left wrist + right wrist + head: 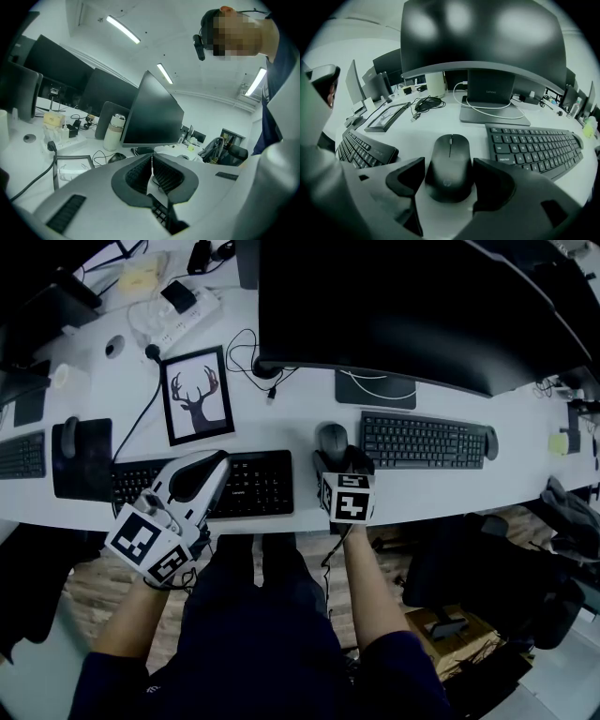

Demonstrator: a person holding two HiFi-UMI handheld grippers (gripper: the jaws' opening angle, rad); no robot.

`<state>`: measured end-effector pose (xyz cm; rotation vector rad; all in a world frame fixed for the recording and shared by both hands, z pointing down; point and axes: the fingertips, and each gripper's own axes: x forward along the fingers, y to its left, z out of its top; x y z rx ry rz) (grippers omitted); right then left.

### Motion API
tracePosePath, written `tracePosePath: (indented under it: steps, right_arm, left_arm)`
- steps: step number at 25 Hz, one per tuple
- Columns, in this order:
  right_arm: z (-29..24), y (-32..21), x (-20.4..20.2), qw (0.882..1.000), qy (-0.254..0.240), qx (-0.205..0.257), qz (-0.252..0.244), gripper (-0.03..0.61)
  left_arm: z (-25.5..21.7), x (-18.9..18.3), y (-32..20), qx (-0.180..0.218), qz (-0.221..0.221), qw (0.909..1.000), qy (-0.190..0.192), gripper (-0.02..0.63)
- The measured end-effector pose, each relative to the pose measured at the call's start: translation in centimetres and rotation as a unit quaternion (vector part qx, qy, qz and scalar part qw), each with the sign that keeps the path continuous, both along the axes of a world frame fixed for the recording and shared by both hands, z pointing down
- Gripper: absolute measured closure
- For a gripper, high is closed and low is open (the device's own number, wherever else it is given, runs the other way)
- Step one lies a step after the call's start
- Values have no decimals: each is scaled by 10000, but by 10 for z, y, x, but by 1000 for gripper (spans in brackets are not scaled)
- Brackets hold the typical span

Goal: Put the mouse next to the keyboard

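Note:
A black mouse (450, 168) (332, 440) rests on the white desk (426, 122), just left of the black keyboard (534, 145) (424, 440) under the monitor. My right gripper (449, 180) (342, 465) comes at it from the near side. Its two jaws press against the sides of the mouse's rear half, shut on it. The mouse's front half sticks out past the jaws. My left gripper (151, 171) (202, 474) hovers over a second black keyboard (234, 486) at the desk's front. It is tilted upward, shut, with nothing between its pads.
A large monitor (403, 306) on its stand (492, 110) rises behind the keyboard. A framed deer picture (197, 395) lies at the left, with cables (246, 357) beside it. Further left are a mouse pad (82, 457) with another mouse, a power strip (183, 315) and a white bottle (114, 131).

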<state>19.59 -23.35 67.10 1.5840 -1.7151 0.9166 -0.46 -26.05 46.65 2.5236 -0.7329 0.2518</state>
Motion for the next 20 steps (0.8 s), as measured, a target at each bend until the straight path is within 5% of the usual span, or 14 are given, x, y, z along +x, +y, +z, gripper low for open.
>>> tracePosePath:
  steps: [20]
  right_arm:
    - [-73, 9, -10, 9952, -245, 944, 71, 255]
  left_arm:
    - [-31, -4, 10, 344, 97, 9993, 72, 577]
